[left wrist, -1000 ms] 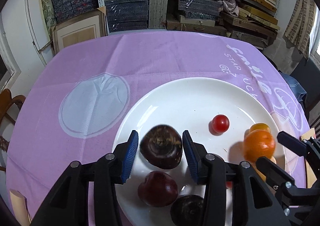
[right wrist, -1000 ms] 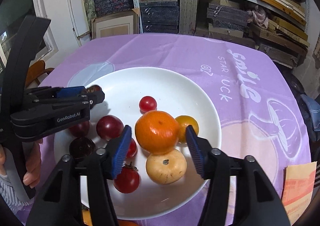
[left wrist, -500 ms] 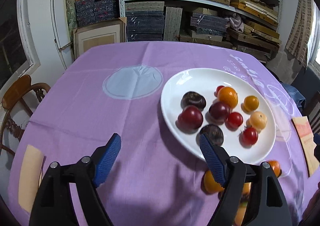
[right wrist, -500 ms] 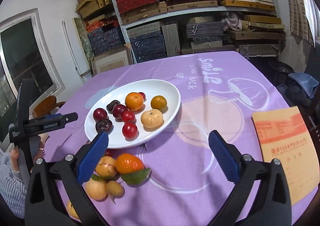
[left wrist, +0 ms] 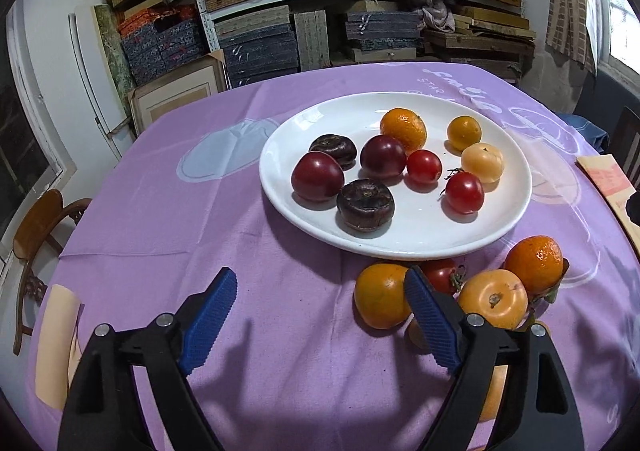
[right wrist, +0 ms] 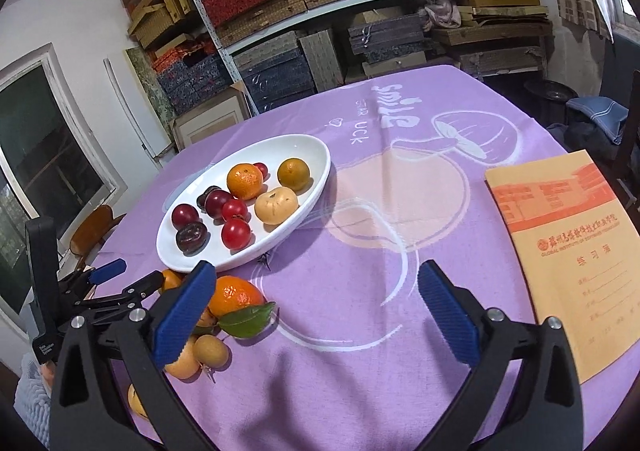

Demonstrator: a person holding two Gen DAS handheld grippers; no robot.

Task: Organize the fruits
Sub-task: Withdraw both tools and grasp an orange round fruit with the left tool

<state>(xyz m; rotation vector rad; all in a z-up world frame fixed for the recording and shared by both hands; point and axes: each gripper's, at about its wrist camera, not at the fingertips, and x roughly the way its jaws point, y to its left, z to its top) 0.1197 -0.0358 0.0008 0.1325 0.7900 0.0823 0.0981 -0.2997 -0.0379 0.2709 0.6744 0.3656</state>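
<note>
A white plate on the purple cloth holds several fruits: dark plums, red tomatoes, an orange and yellow fruits. Loose fruits lie in front of it: an orange persimmon, a yellow one, a leafy orange. My left gripper is open and empty, its right finger beside the persimmon. My right gripper is open and empty over bare cloth, right of the loose fruits. The left gripper also shows in the right wrist view.
An orange exercise book lies on the table's right side. Shelves stacked with boxes stand behind the table. A wooden chair stands at the left edge.
Both grippers have pulled back from the plate and opened wide, leaving the dark plum and the orange on it. The loose fruits in front of the plate have come into view.
</note>
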